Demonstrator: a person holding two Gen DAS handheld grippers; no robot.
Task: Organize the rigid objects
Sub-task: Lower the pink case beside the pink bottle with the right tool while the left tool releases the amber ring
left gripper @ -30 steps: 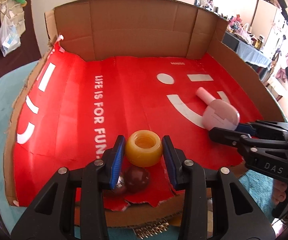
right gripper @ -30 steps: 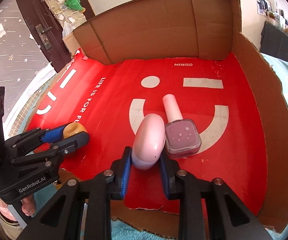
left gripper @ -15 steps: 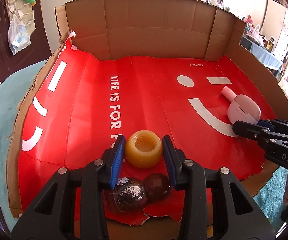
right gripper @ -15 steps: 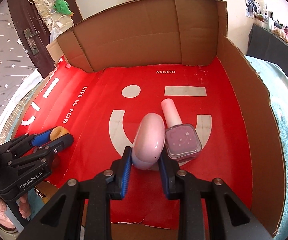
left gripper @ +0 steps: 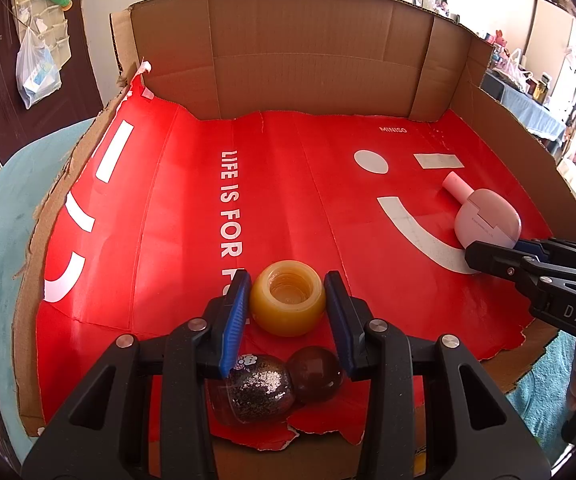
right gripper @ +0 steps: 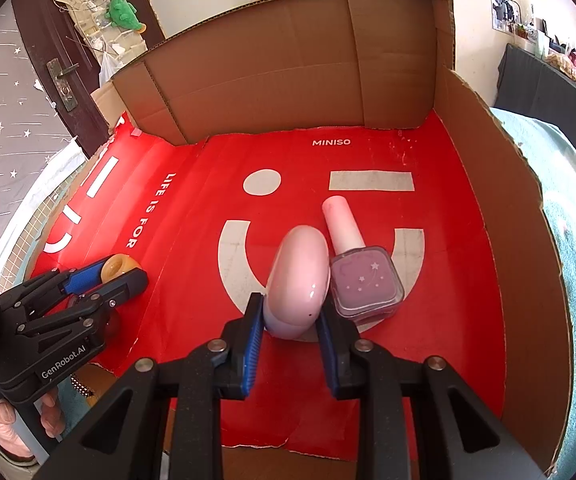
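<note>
Progress looked early: I had left gripper (left gripper: 287, 307) clamped on the yellow ring (left gripper: 287, 303), right gripper (right gripper: 291, 322) clamped on the pink case (right gripper: 298, 284), both low over the red mat (left gripper: 192, 220); glitter jar (left gripper: 258, 390), brown ball (left gripper: 315, 374), polish bottle (right gripper: 362, 276) unsorted.

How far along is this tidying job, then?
Nothing looks sorted yet. In hand: the left gripper clamps a yellow ring-shaped piece, and the right gripper clamps a pink oval case. Left lying loose in the cardboard tray: a pink nail-polish bottle and a glittery bottle.
</note>
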